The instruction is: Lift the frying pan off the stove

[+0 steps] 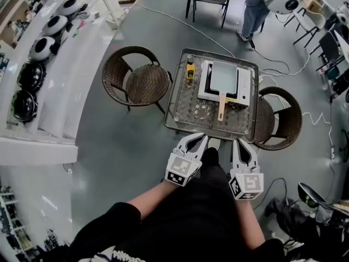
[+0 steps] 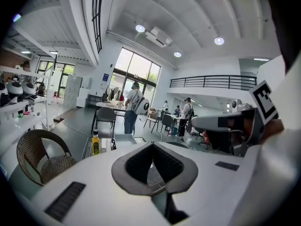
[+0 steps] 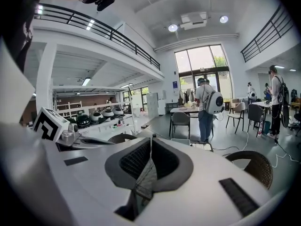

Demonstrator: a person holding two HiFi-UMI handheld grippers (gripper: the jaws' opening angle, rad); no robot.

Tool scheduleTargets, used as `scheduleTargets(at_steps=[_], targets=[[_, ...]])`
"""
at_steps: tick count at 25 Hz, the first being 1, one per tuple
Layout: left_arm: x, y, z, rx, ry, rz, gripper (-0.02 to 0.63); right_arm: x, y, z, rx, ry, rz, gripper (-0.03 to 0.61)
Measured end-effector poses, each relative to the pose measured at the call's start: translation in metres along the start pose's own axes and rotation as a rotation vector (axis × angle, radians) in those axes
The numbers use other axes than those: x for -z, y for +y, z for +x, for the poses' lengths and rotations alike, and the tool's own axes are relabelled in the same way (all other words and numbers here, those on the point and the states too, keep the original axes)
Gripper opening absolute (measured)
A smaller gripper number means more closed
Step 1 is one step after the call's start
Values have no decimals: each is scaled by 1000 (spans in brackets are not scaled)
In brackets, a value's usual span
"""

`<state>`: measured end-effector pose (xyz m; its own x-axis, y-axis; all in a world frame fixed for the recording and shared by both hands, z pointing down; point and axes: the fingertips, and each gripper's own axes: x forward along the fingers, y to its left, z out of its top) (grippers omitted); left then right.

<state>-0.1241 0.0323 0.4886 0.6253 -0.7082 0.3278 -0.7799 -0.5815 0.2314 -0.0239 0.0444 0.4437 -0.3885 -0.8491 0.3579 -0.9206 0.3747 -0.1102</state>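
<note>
The glass counter [image 1: 173,100] bears a white stove [image 1: 245,86], and on it sits the square frying pan [image 1: 223,76]. The pan is likely rigid, fairly heavy and inclined to tip, so its pale handle [image 1: 221,107] suits gripping. The left tongs [image 1: 195,142] and right tongs [image 1: 242,146] are closed and empty, near the counter's edge.

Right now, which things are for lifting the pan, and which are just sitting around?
For the job: frying pan, stove under it, left claw, right claw, both shut and empty.

Just lying about: yellow bottle, wicker chairs, people in the background.
</note>
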Motion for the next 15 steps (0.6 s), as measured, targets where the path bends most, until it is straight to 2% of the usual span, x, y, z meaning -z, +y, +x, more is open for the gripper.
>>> scheduleTargets(at_steps=[5, 11, 15], targets=[[-11, 6, 59, 8, 56, 28, 15, 4, -48, 34, -10, 57, 58, 32], [-13, 18, 120, -26, 122, -7, 15, 5, -97, 69, -23, 96, 106, 32], [-1, 28, 162, -52, 187, -28, 15, 0, -125, 95, -52, 108, 104, 32]])
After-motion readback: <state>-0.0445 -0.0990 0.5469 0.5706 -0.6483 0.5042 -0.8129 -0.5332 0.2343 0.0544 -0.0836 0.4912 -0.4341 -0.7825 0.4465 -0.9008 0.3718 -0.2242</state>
